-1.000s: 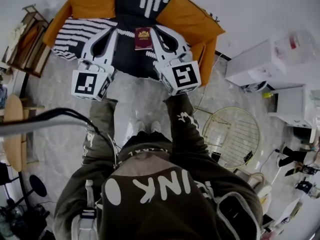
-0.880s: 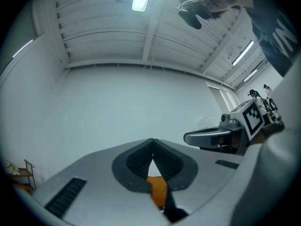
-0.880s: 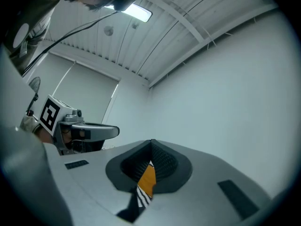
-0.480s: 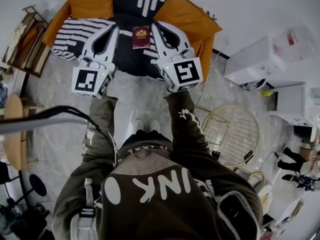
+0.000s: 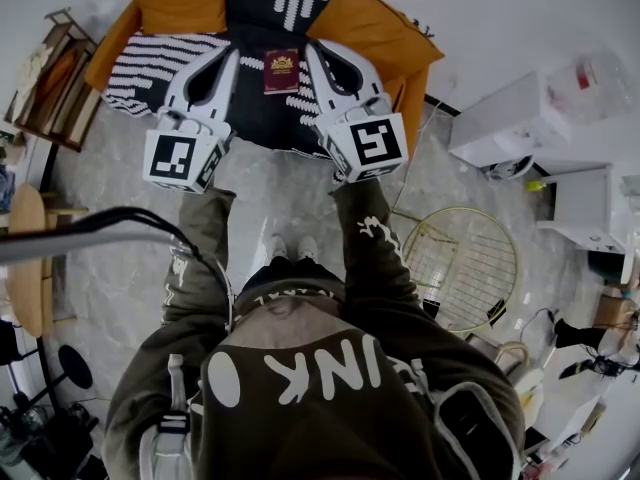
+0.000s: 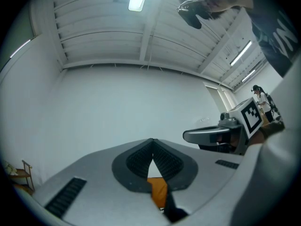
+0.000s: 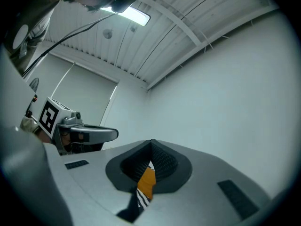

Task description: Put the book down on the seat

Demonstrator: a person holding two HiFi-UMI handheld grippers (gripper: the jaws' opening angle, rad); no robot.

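Both claws are empty. The left claw [image 5: 228, 58] and the right claw [image 5: 313, 50] have their jaws pressed together and hover on either side of the maroon book [image 5: 282, 71]. It lies flat on the seat [image 5: 258, 113] of the orange sofa [image 5: 415, 98], touching neither claw. The placing looks done; only drawing the hands back seems left. A black-and-white patterned throw [image 5: 150, 58] covers the seat, with orange cushions [image 5: 185, 3] behind. The floor [image 5: 270, 203] is grey and marbled, and a round gold wire frame [image 5: 465, 268] stands to the right.
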